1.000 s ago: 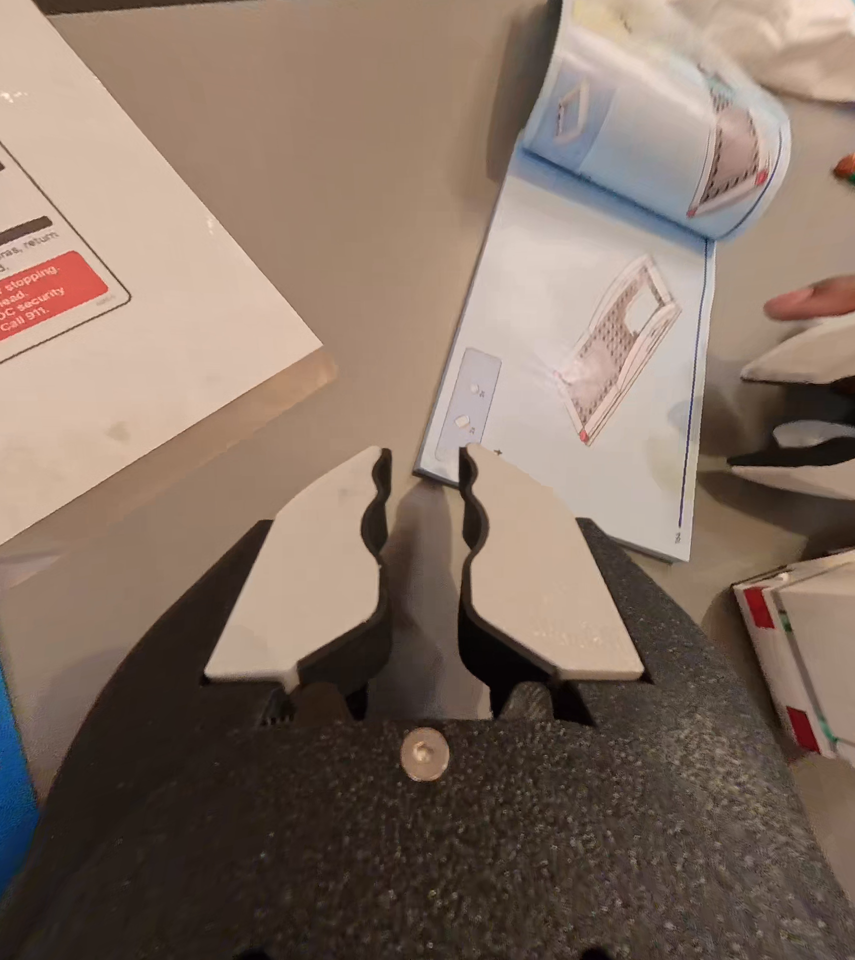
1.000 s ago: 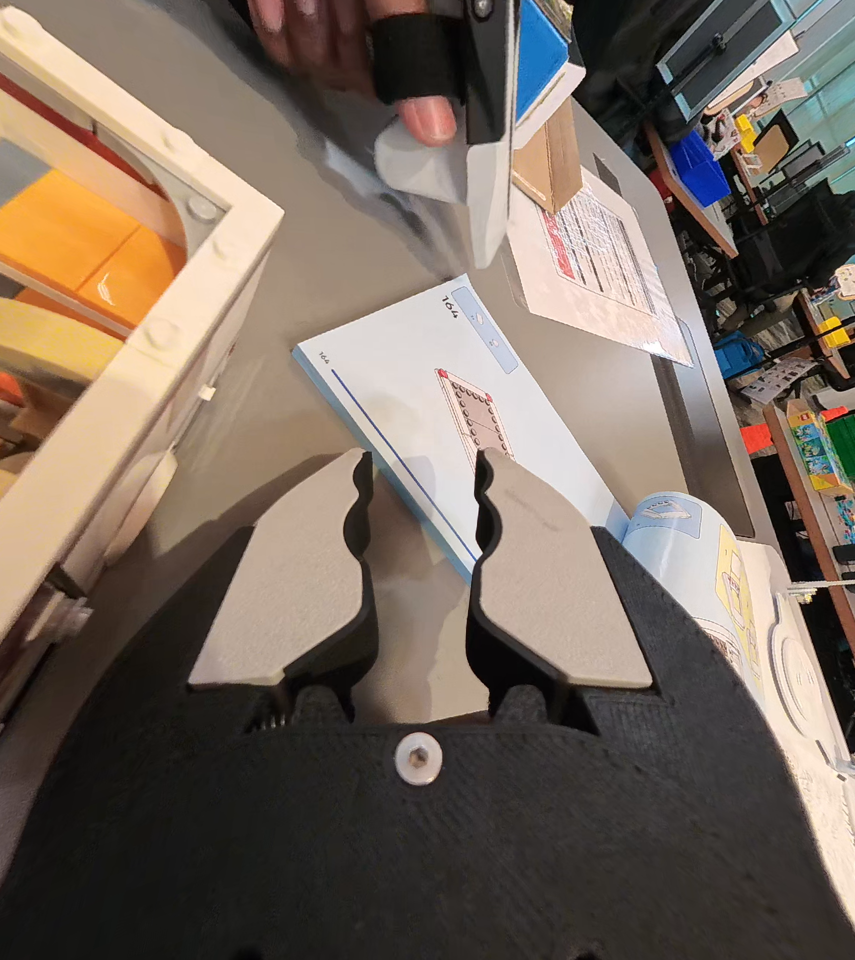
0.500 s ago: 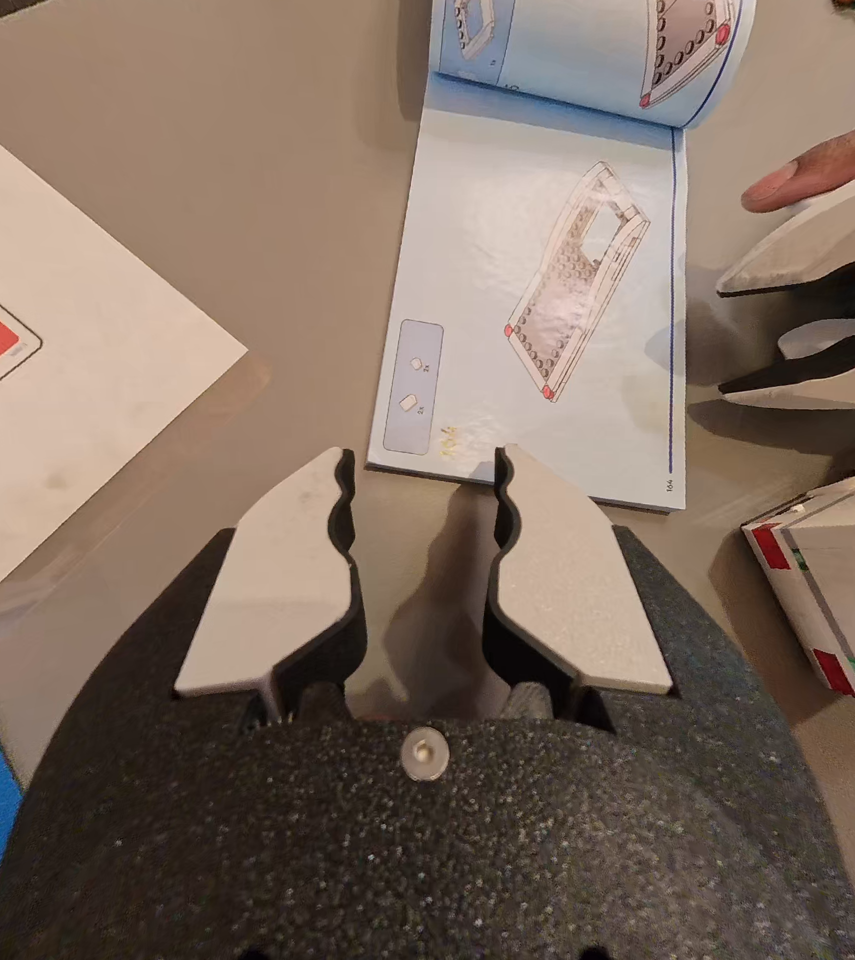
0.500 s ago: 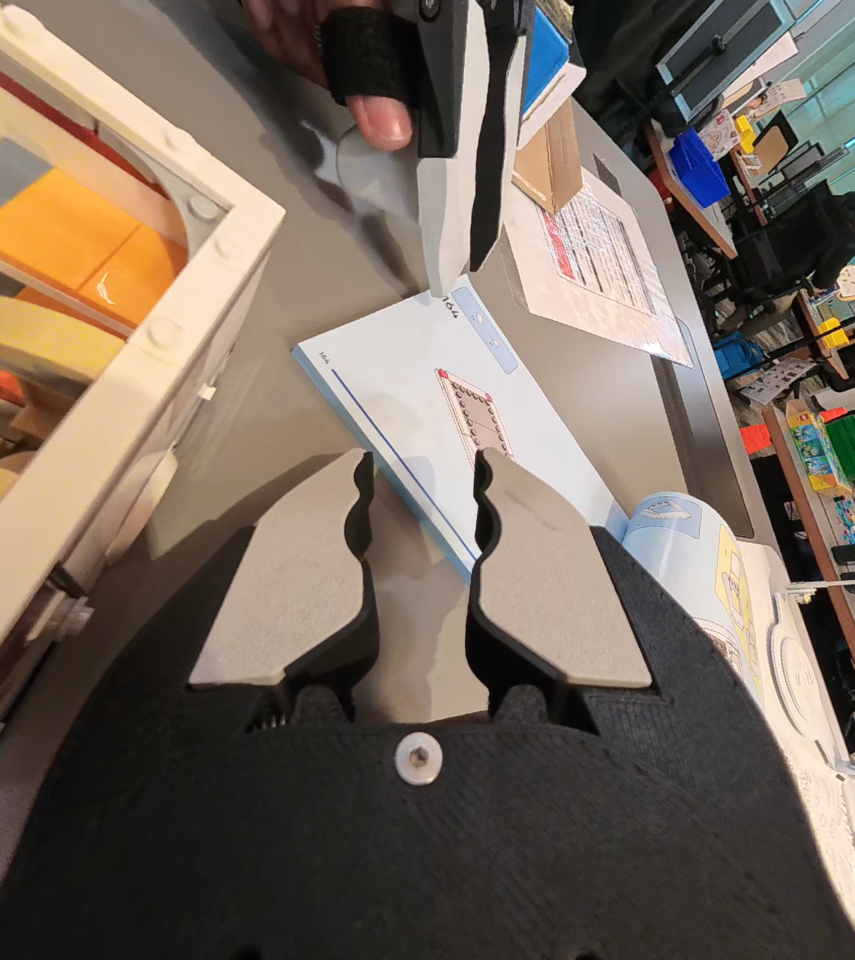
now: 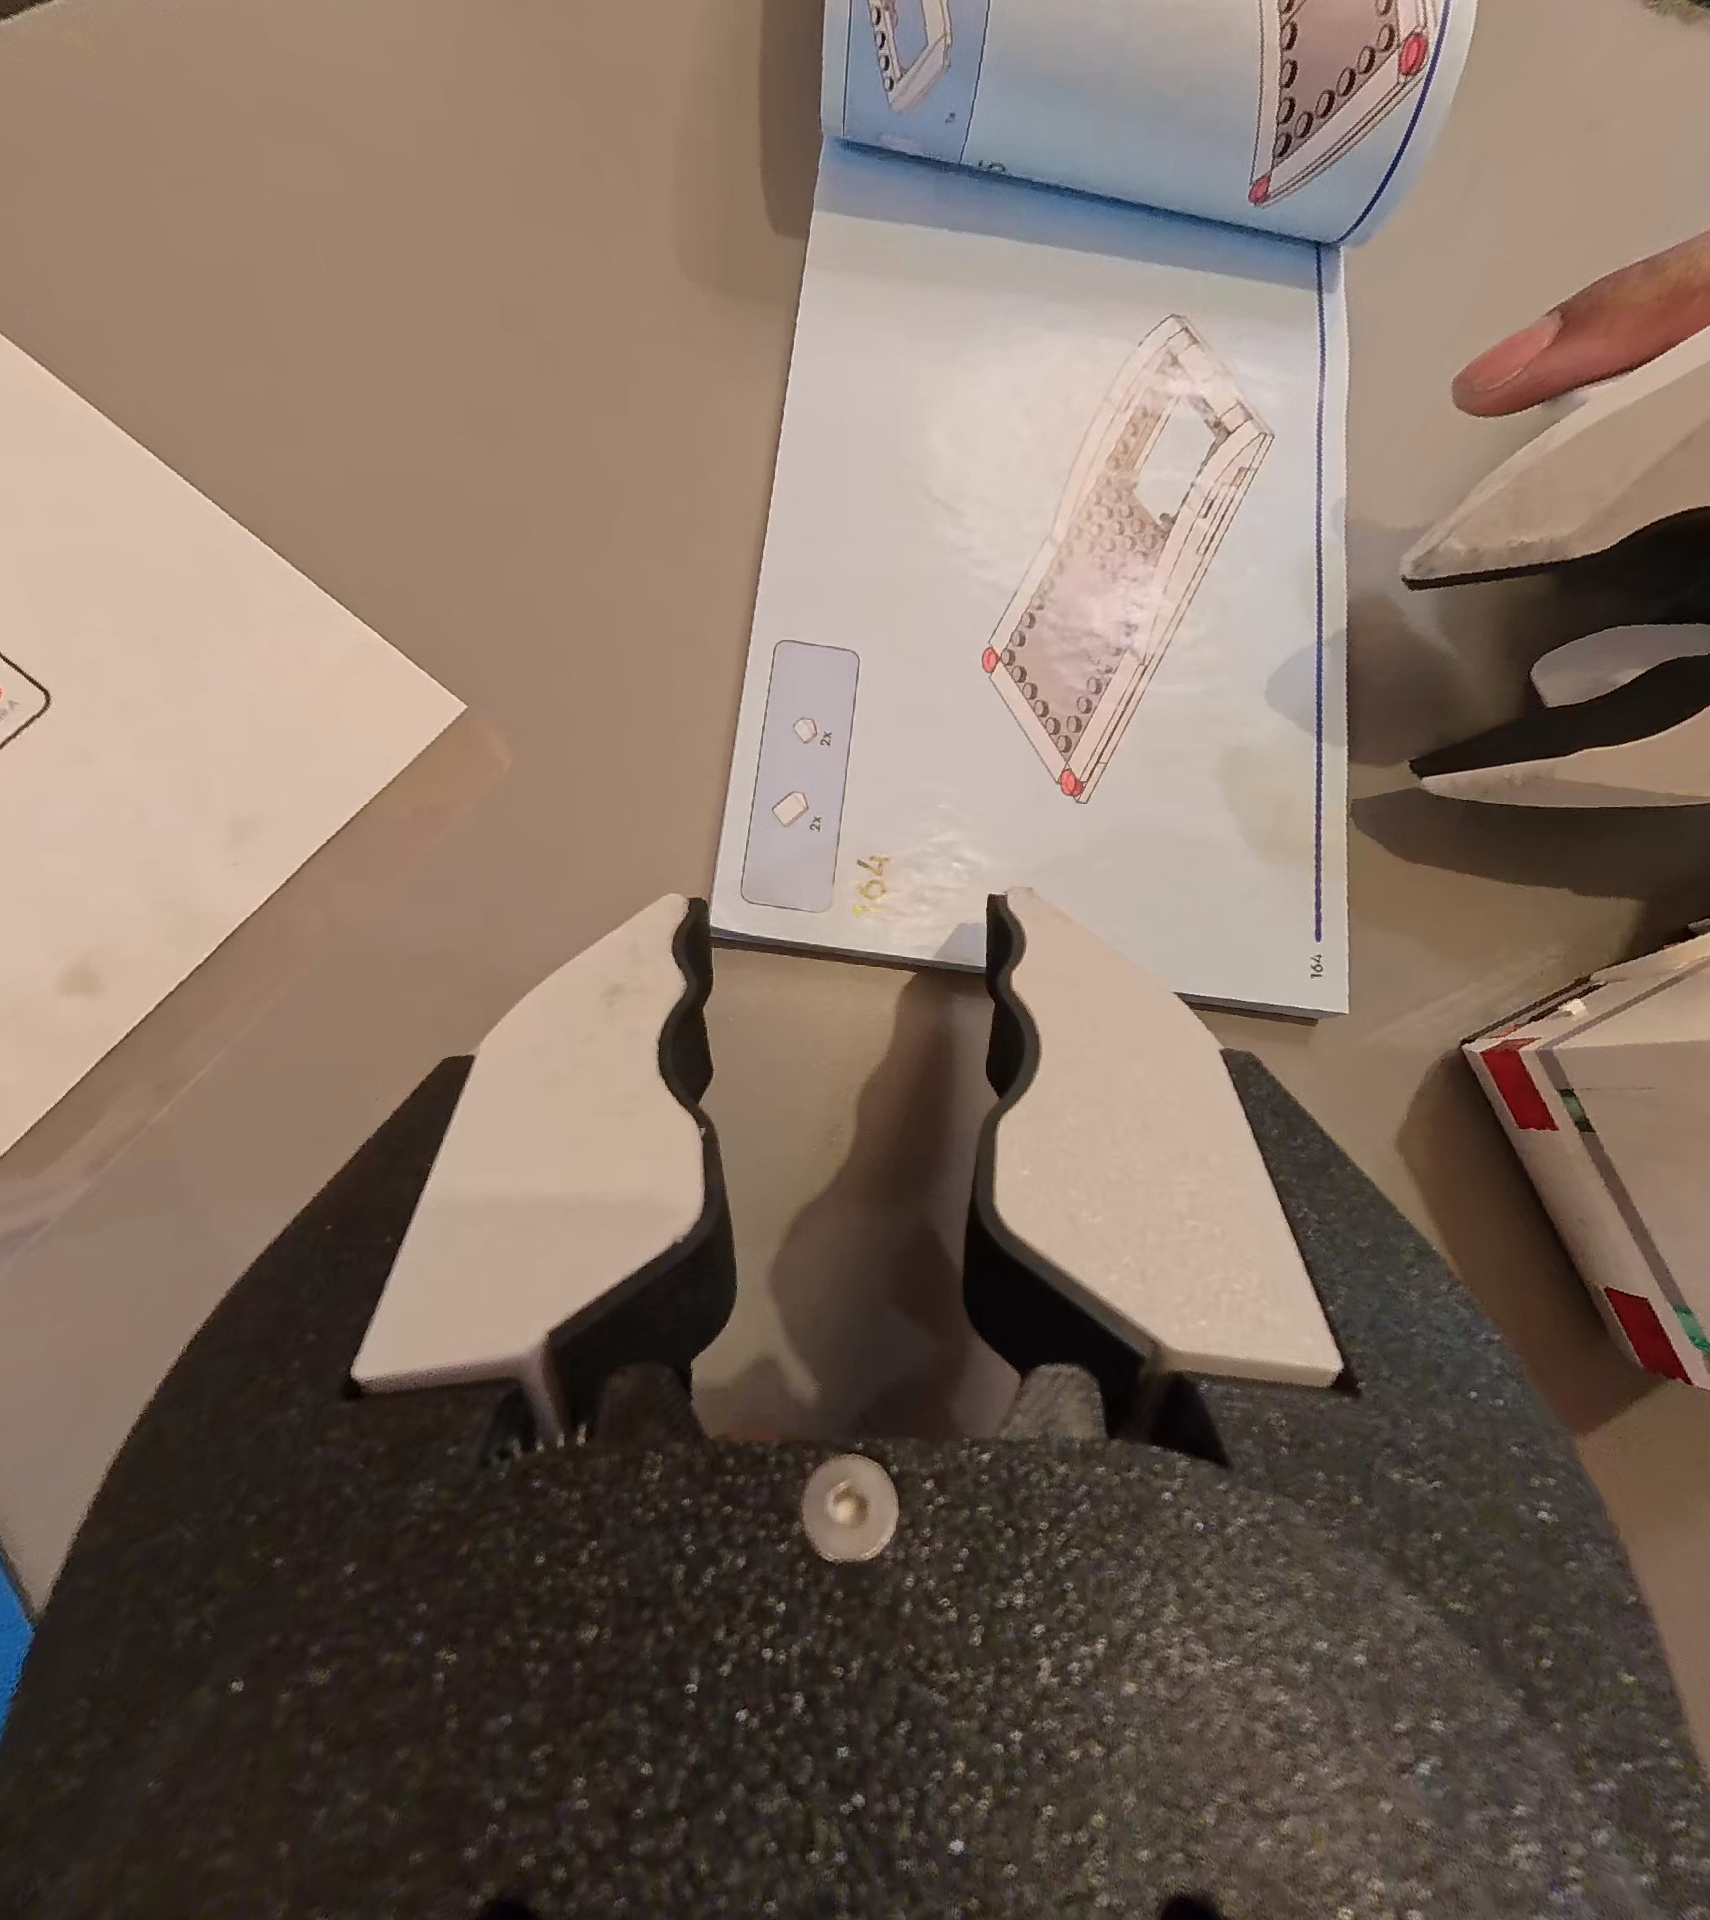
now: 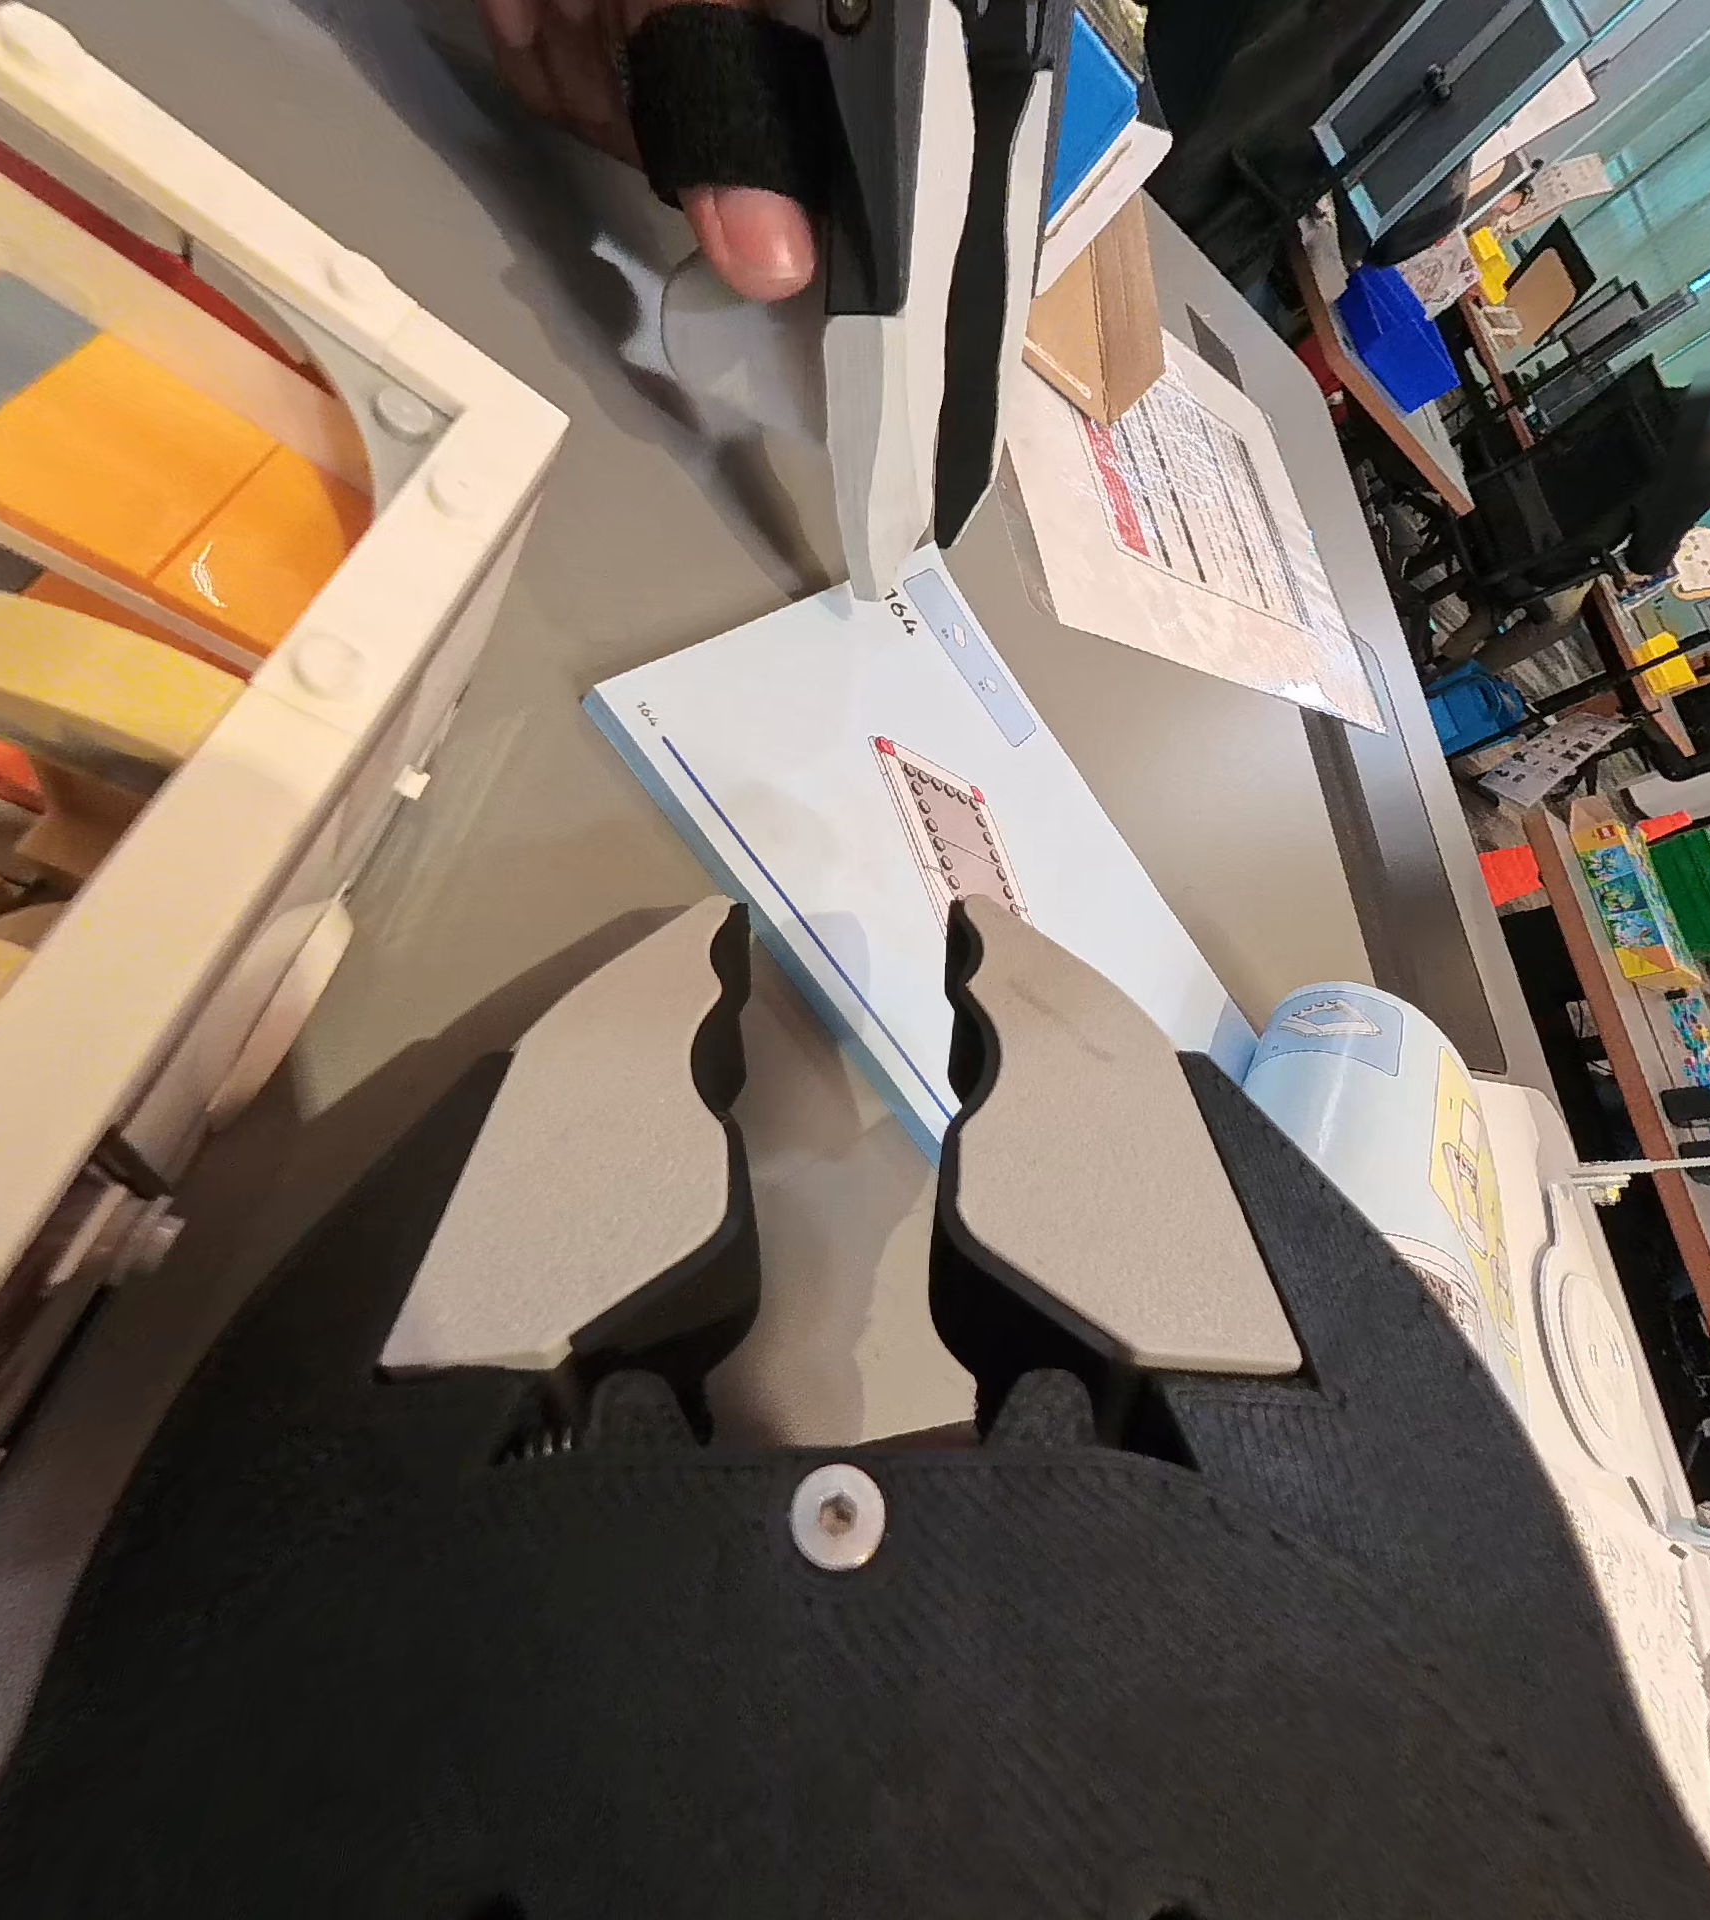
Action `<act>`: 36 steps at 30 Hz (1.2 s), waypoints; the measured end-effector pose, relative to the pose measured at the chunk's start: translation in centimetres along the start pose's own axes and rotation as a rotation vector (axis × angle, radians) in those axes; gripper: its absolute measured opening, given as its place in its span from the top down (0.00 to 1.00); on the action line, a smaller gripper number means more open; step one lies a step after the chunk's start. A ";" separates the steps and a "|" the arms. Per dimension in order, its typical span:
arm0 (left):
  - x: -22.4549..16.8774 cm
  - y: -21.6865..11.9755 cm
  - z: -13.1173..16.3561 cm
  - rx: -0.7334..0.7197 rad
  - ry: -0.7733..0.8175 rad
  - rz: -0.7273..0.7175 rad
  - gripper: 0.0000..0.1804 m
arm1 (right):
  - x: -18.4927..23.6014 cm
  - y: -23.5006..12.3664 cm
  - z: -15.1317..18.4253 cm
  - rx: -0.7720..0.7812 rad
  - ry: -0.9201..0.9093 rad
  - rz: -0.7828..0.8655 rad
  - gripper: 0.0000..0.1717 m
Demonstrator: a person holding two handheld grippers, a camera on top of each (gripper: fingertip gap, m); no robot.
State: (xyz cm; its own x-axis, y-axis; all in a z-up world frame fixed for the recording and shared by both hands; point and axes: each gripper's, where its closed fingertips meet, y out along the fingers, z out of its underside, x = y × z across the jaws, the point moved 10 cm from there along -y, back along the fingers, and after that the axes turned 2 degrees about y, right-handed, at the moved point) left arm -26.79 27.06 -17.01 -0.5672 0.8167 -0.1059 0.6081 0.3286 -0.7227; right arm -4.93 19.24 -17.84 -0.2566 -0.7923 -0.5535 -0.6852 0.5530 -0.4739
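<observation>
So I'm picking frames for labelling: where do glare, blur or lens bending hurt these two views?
Left wrist view: glare washes over the booklet drawing; the table is evenly lit with soft shadows. Right wrist view: the white brick model at left is blurred, the laminated sheet glints, and wide-angle bending tilts the background shelves.

Open pale-blue instruction booklet (image 5: 1038, 582), flat on table
</observation>
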 end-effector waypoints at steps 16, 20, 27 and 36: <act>0.2 -0.5 -0.3 -0.050 -0.027 -0.008 0.84 | 0.0 0.0 0.0 0.001 0.000 0.000 0.79; 0.6 -0.6 -0.2 -0.068 -0.080 -0.020 0.91 | 0.0 0.0 0.0 0.001 0.000 0.000 0.79; 1.3 -0.2 0.2 -0.068 -0.150 -0.056 1.00 | 0.0 0.0 0.0 0.001 -0.001 0.002 0.79; 1.8 -1.0 -0.1 -0.222 -0.292 0.045 1.00 | 0.1 -0.1 0.0 -0.013 -0.018 0.008 0.78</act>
State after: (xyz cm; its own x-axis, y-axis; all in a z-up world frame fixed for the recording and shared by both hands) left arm -28.38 28.27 -16.37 -0.6522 0.6737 -0.3476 0.7235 0.4162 -0.5508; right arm -4.90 19.16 -17.85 -0.2495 -0.7833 -0.5694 -0.6920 0.5556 -0.4610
